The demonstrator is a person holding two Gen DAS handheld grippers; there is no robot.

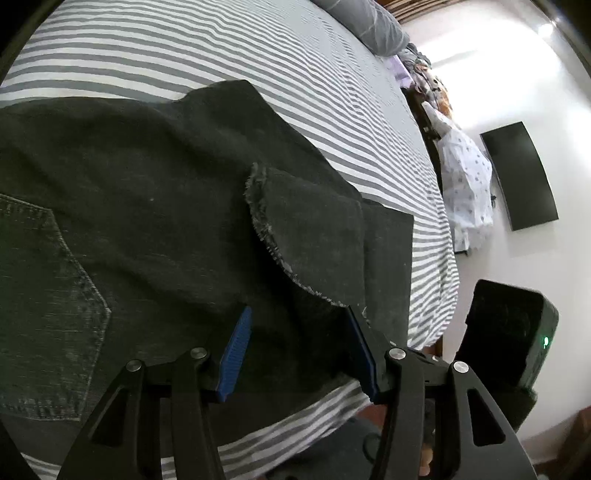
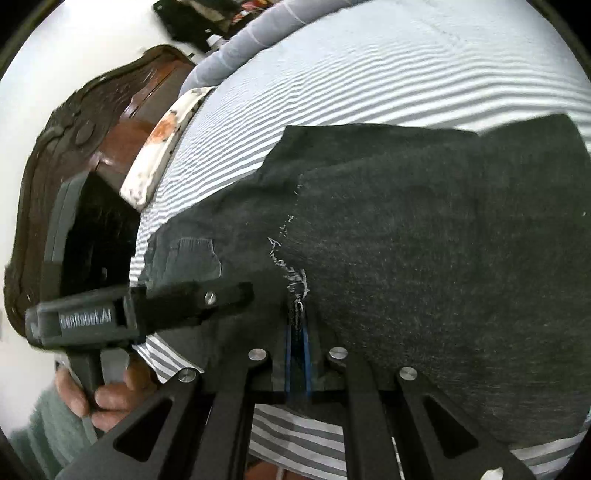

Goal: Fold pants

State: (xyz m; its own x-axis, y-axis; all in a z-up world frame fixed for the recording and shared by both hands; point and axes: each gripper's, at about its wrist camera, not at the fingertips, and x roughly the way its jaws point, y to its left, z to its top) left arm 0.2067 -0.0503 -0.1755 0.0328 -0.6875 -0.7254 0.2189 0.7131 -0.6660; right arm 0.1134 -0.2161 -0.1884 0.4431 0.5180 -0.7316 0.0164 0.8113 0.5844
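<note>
Dark pants (image 1: 155, 192) lie spread on the striped bed sheet (image 1: 221, 48), a back pocket (image 1: 44, 277) showing at the left. One leg's frayed hem (image 1: 306, 229) is folded over onto them. My left gripper (image 1: 299, 314) hangs over the near edge, its blue pads (image 1: 236, 350) apart with loose cloth lying between them and no grip. In the right wrist view my right gripper (image 2: 297, 321) is shut on a frayed edge of the pants (image 2: 424, 240). The left gripper (image 2: 207, 299) shows there too, held by a hand (image 2: 107, 398).
A grey pillow (image 1: 373, 29) lies at the far end of the bed. A heap of clothes (image 1: 465, 177) and a dark screen (image 1: 521, 177) stand past the bed's right edge. A carved wooden bed frame (image 2: 74, 140) rises at the left in the right wrist view.
</note>
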